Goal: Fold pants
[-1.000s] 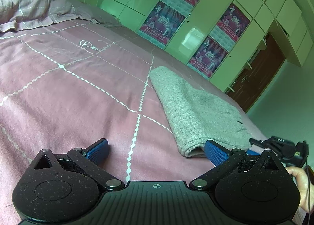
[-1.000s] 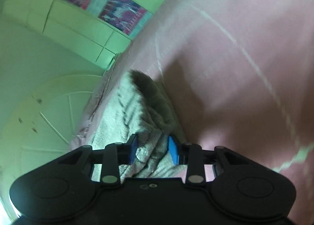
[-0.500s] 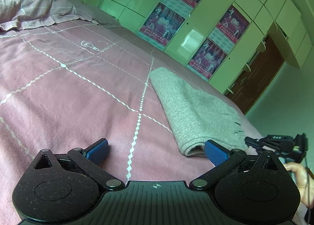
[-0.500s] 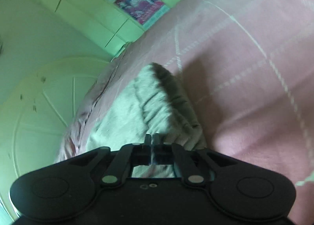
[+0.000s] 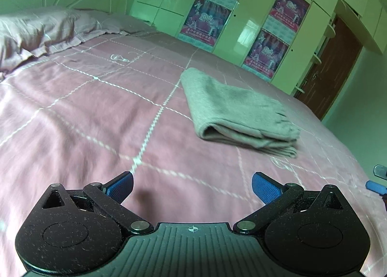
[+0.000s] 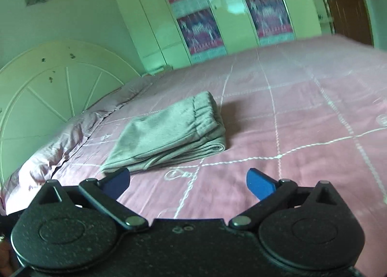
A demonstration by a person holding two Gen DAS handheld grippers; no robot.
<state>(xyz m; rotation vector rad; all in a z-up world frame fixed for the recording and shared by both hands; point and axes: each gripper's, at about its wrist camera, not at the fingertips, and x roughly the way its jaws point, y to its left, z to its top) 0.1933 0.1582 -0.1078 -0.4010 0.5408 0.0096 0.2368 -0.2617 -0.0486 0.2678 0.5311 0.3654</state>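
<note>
The grey pants (image 5: 232,110) lie folded into a flat stack on the pink bedspread (image 5: 96,120). In the right wrist view the pants (image 6: 169,132) show their elastic waistband on top. My left gripper (image 5: 192,187) is open and empty, held back from the pants above the bedspread. My right gripper (image 6: 188,182) is open and empty, its left fingertip (image 6: 118,180) just short of the stack's near corner. The right gripper's blue tips (image 5: 377,185) peek in at the left wrist view's right edge.
A pink pillow (image 5: 36,32) lies at the head of the bed by the white headboard (image 6: 48,78). Pale wardrobe doors with posters (image 5: 266,11) line the far wall. A brown door (image 5: 331,69) stands at the right.
My right gripper has let go of the pants, opened and pulled back. My left gripper has also drawn back from the stack. The pants now lie free on the bed.
</note>
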